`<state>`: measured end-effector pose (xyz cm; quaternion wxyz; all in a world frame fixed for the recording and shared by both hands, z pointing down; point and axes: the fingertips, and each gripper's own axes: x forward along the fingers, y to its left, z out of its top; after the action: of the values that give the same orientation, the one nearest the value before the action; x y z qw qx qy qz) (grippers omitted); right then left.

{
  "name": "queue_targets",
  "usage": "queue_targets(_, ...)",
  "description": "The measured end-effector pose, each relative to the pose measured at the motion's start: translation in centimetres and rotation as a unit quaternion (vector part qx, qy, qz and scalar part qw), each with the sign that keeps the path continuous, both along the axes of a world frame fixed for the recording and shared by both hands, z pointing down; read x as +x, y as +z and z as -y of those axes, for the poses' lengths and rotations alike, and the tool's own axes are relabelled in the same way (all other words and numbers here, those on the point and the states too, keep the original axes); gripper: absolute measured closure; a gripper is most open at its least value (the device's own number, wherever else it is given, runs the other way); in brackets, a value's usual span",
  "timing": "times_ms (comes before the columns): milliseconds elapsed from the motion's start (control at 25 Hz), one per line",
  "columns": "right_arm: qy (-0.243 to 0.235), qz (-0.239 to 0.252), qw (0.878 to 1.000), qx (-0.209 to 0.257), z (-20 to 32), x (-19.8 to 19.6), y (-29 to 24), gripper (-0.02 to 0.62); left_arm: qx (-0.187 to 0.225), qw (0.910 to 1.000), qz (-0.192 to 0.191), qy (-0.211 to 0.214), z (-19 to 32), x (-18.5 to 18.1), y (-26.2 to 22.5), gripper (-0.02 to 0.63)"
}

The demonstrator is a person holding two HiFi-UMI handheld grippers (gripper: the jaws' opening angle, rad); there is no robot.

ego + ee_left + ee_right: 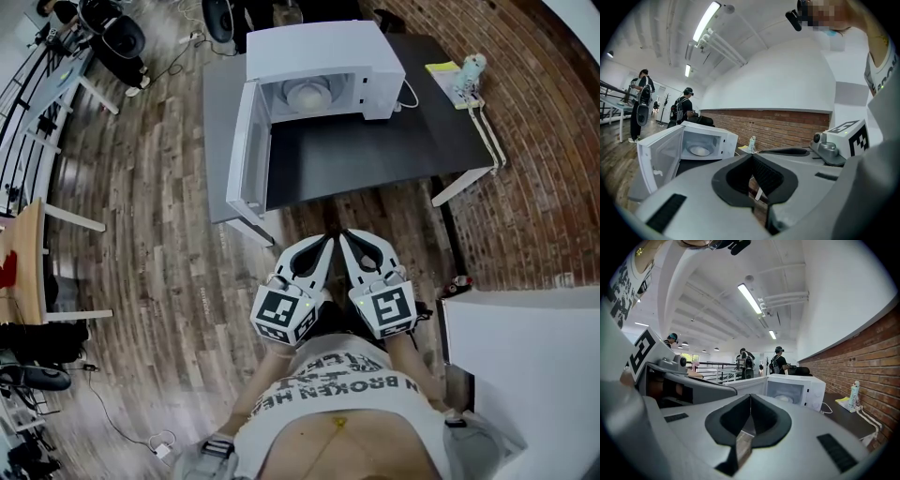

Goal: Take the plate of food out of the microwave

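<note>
Left gripper (326,241) and right gripper (346,237), jaws pressed together and empty, sit side by side well in front of the microwave (323,52), its door (246,155) open, plate of food (307,95) inside.

the boxy white microwave (319,52) has a smooth, faintly glossy shell, and the round pale plate (307,94) inside it looks smooth. the dark tabletop (375,155) under the microwave is matt. left of the microwave is grainy brown wood plank floor (159,206), right of it rough red brick (548,141). the left gripper (327,240) and right gripper (345,234) are matt grey plastic
</note>
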<state>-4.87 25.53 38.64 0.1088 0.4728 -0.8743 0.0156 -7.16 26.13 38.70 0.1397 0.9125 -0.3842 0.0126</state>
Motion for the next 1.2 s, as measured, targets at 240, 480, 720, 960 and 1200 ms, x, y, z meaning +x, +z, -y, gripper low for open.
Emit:
queue_targets(240,-0.022,0.003,1.0,0.004,2.2,-1.1,-0.1,0.588,-0.013,0.9998,-0.004,-0.018,1.9,-0.8,0.5,0.598)
queue_targets(480,-0.042,0.004,0.999,0.001,6.1,-1.3,-0.2,0.588,-0.018,0.9989,-0.004,-0.044,5.6,-1.2,0.6,0.598)
queue_targets(720,-0.058,0.009,0.998,0.011,11.3,-0.4,-1.2,0.588,-0.017,0.9982,0.0,-0.058,10.8,-0.2,0.0,0.598)
queue_targets(960,-0.076,0.012,0.997,0.015,15.9,1.4,-1.9,0.588,-0.011,0.9974,0.003,-0.072,15.4,1.9,-0.7,0.598)
queue_targets(1200,-0.089,0.02,0.996,0.018,19.7,3.6,-2.3,0.588,-0.014,0.9962,0.002,-0.086,19.1,4.0,-0.9,0.6)
